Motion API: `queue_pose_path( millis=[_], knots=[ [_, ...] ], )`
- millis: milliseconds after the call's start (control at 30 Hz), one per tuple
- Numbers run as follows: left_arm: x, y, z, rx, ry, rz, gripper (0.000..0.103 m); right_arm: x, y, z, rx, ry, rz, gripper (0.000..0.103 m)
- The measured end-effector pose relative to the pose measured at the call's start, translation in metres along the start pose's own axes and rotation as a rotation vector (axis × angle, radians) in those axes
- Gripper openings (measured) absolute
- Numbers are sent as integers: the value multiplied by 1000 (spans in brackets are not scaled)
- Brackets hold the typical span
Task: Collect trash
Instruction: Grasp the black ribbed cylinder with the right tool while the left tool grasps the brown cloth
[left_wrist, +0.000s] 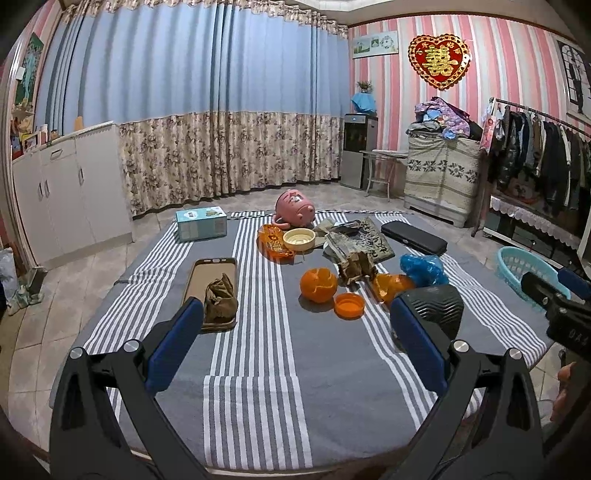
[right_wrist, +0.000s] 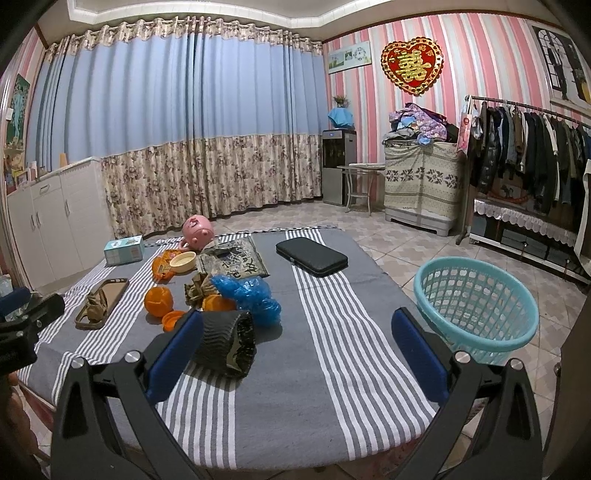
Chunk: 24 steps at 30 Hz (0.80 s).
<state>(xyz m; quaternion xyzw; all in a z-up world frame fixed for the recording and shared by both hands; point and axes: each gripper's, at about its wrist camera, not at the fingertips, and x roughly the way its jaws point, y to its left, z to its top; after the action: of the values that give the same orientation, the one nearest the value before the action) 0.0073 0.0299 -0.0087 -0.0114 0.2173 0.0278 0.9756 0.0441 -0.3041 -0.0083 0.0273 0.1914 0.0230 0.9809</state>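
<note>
Both my grippers hanging wide open, gripping nothing: left gripper (left_wrist: 295, 325), right gripper (right_wrist: 295, 332). Black ribbed cup (right_wrist: 225, 345) lying beside orange peels (right_wrist: 159, 301); teal basket (right_wrist: 476, 308) sitting off table edge.

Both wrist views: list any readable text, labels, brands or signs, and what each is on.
"囍" in gold: red heart wall hanging.
"OAS", partly cut off: right gripper body, seen in the left wrist view.
Small gold characters along the heart's top: too small to read.
Print on the teal box: blurred.
Orange snack wrapper: characters unreadable.
Dark patterned mat: large characters, not legible.
Wall calendar strip: too small.
</note>
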Motion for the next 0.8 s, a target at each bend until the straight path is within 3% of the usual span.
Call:
queue_pose_path(
  millis=[300, 533, 800],
  knots=[
    [23, 7, -12, 26, 30, 26, 98, 19, -6, -6, 25, 43, 28, 99],
    [27, 20, -12, 8, 13, 44, 98, 38, 22, -11, -48, 120, -22, 99],
    [52, 73, -15, -87, 134, 37, 98, 56, 66, -13, -75, 182, -48, 99]
  ],
)
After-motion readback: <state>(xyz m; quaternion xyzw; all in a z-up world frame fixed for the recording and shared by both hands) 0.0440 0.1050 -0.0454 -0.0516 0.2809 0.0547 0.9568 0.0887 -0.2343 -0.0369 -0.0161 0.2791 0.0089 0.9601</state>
